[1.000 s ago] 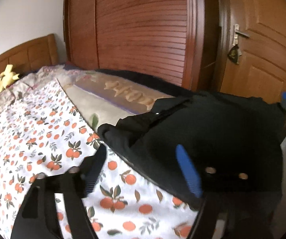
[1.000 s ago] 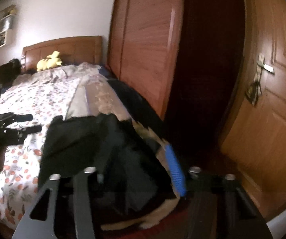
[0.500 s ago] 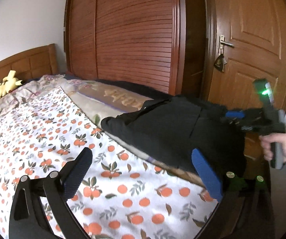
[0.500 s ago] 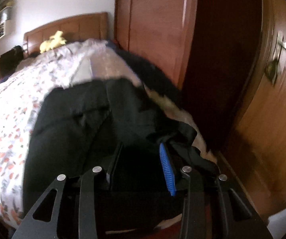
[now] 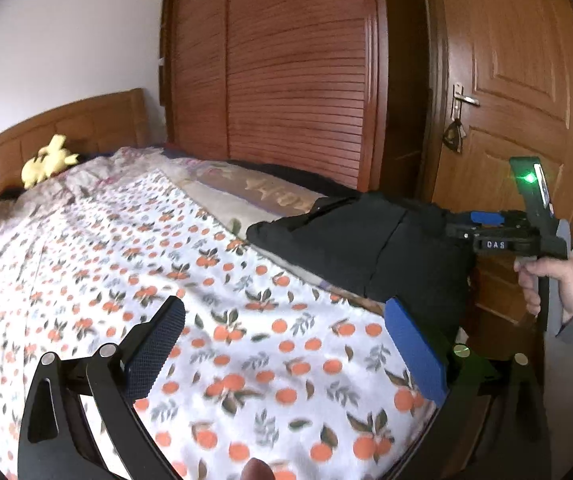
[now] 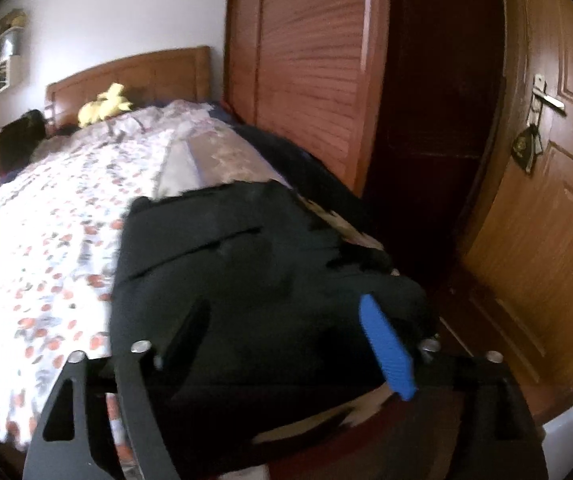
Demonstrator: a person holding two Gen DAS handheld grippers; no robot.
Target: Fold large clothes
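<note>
A black garment (image 5: 350, 248) lies folded on the right corner of the bed, partly hanging over the edge. My left gripper (image 5: 284, 312) hovers open above the orange-print sheet (image 5: 134, 264), well short of the garment, with nothing between its fingers. My right gripper (image 6: 284, 306) sits low over the near part of the black garment (image 6: 226, 280). Its jaws are opening, the cloth lies loose between them, and the pads do not press on it. From the left wrist view the right gripper (image 5: 466, 226) appears side-on at the garment's far end, held by a hand (image 5: 554, 280).
A yellow plush toy (image 5: 48, 160) lies by the wooden headboard (image 5: 66, 128). A slatted wardrobe (image 5: 294, 80) runs along the bed's far side. A wooden door (image 5: 526, 100) with a handle and hanging keys stands close to the bed corner. A beige patterned blanket (image 5: 246, 196) lies behind the garment.
My left gripper drew back from the black garment over the sheet and spread wider. My right gripper, earlier closed on the garment's edge, sank and has spread its jaws off the cloth.
</note>
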